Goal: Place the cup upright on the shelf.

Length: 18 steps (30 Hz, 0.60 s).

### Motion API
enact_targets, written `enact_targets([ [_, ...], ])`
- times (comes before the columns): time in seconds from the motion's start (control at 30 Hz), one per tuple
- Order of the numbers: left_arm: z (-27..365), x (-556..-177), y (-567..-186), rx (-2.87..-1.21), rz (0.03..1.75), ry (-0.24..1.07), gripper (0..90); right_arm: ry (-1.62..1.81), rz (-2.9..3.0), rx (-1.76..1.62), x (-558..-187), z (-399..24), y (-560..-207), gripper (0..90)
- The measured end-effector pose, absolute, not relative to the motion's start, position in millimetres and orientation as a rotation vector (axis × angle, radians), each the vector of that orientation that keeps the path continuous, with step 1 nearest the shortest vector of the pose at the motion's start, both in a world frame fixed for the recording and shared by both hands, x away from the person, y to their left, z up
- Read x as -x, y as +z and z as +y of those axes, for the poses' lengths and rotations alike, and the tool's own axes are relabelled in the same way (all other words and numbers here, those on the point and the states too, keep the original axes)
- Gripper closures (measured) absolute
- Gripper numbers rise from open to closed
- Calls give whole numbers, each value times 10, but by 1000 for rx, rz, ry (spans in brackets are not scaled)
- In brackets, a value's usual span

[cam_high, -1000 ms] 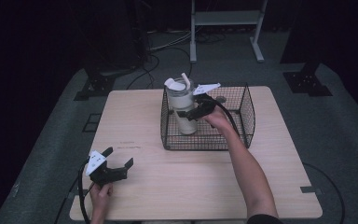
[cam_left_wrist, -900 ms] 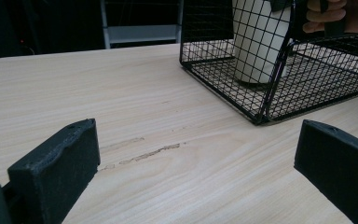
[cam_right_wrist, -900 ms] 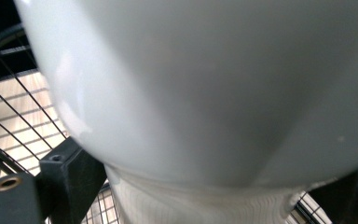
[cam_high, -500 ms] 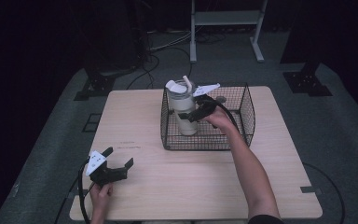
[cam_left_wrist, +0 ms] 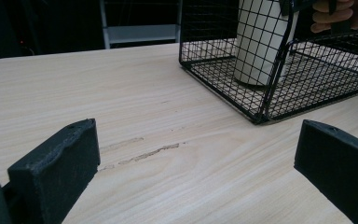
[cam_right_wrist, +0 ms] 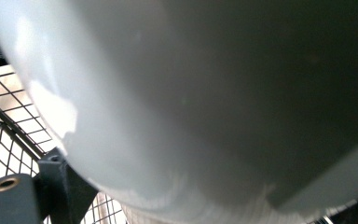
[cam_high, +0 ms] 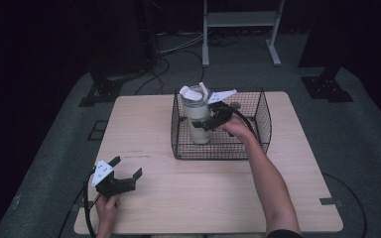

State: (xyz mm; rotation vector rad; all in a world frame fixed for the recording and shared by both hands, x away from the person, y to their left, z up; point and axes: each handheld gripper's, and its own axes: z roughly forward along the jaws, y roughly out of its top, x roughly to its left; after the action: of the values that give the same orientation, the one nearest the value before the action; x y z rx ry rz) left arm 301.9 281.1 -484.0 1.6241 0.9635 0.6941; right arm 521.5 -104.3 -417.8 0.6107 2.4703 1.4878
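While the wooden tabletop (cam_high: 218,198) carries a black wire basket (cam_high: 263,124) at its far middle, a pale cream bottle (cam_high: 198,119) stands upright in the basket's left part. At the bottle's right side, the right gripper (cam_high: 209,122) clamps its body. Near the tabletop's near-left corner, the left gripper (cam_high: 127,167) rests with jaws spread wide, holding nothing.

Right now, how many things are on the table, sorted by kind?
Wire baskets: 1, the black wire basket at the table's far side.
Bottles: 1, the white bottle standing upright inside the basket, held by the right tool.
Tools: 2, that one and the left tool, open near the table's near edge.
Total: 4
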Motion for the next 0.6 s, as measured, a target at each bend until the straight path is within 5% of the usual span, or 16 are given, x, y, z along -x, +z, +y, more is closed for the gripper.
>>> enact_targets([
  [0.6,2804,-3020,-4841,-1624,964,696,0,1481,2464,-619,-5163,-1177,-4189,75],
])
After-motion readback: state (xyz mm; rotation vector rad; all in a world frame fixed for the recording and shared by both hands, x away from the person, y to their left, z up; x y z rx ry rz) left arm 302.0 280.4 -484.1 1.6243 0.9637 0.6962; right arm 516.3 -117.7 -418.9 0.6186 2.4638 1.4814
